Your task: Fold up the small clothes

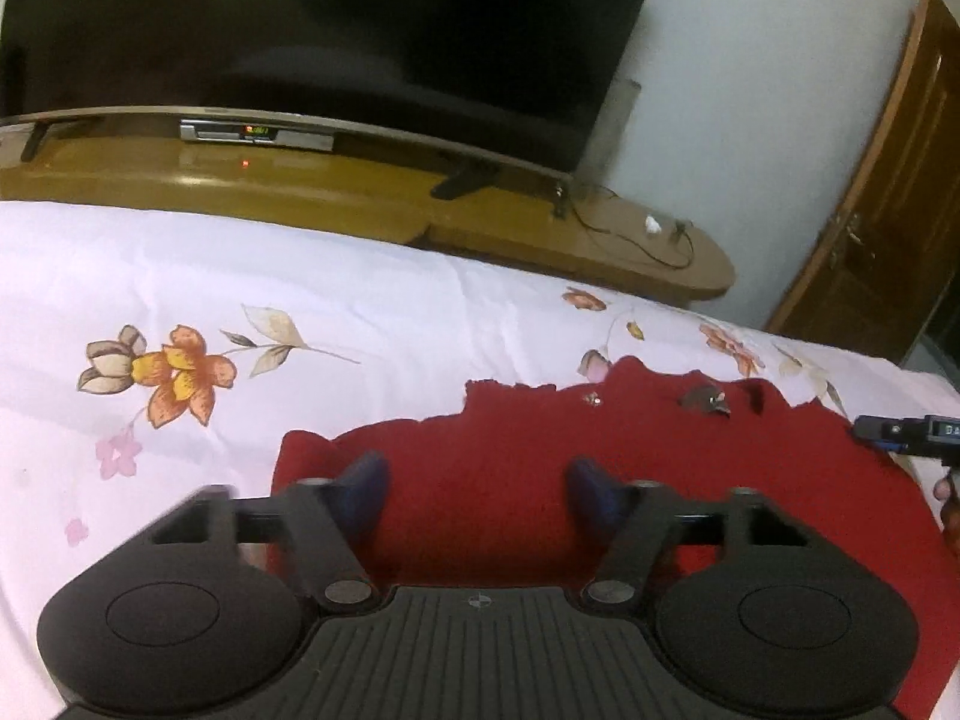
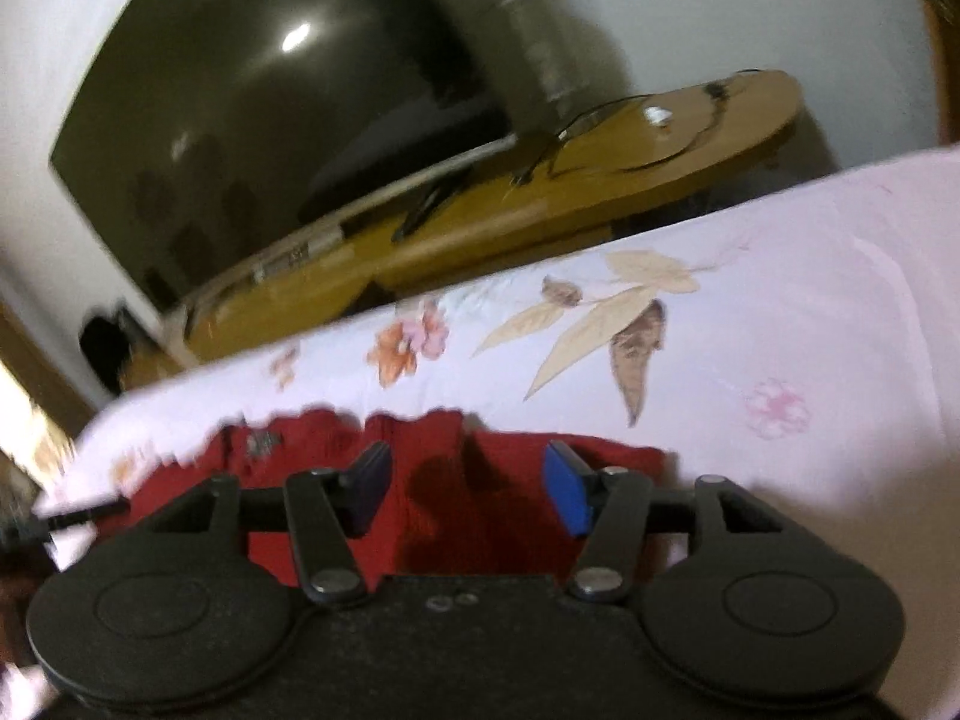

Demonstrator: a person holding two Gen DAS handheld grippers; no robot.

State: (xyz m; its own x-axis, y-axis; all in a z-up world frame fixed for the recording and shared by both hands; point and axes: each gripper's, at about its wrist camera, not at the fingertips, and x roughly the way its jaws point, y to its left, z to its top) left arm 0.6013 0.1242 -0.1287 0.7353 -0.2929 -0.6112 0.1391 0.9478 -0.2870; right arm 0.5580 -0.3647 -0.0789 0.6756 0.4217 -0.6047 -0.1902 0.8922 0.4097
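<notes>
Red knitted garment [image 1: 540, 480] lies spread flat on a pale floral bedsheet [image 1: 300, 300], near the bed's front edge. Left gripper [image 1: 477, 495] and right gripper [image 2: 468, 495] both hover over it, jaws spread apart, pinching nothing. Far behind stands a dark television [image 1: 300, 30] on a wooden stand [image 1: 336, 204].

A bed [image 1: 372, 300] under a floral white sheet carries 1 red garment [image 1: 510, 480] lying flat.
</notes>
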